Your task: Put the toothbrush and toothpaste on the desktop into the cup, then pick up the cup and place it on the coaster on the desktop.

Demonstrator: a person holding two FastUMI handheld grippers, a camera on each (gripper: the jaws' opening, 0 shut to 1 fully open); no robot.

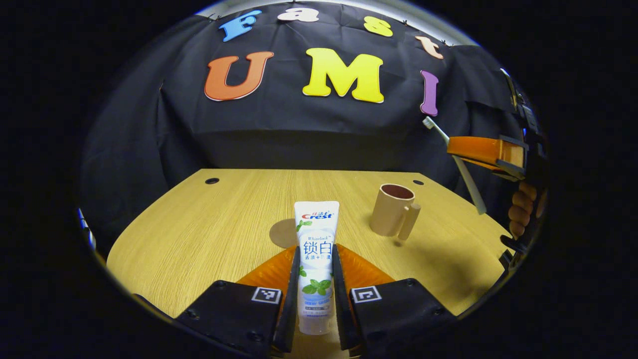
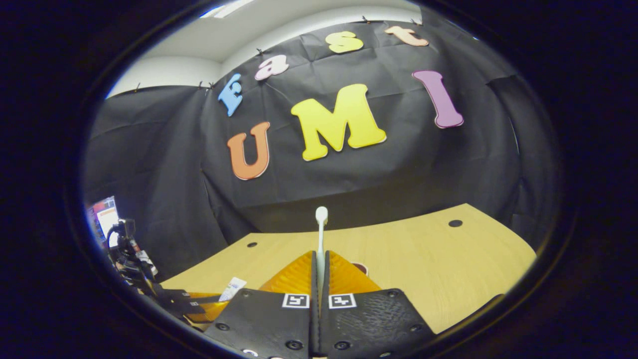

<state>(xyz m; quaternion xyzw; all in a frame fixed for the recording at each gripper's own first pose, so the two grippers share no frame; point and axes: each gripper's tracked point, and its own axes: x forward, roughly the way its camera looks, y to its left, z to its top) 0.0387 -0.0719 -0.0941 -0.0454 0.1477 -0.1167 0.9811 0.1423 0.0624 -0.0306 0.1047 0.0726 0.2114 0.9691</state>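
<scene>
While left jaws clamp toothpaste (image 1: 316,249), right jaws pinch toothbrush (image 2: 321,239), seemingly above cup (image 1: 394,209).

Take your wooden desk (image 1: 199,239) as the anchor. Its top is pale, with the grain running across it, and you have two small dark round holes near its far edge: one at the far left corner (image 1: 212,180), one at the far right (image 1: 418,182). Directly behind the desk hangs the black cloth (image 1: 299,139), creased and draping down past the desk's back edge. Above the cloth, in the right gripper view, a strip of white wall (image 2: 174,70) shows. Off the desk's left side you have a lit screen (image 2: 106,214) (too small to make out) and, just beside it, a dark device with cables (image 2: 124,234).
</scene>
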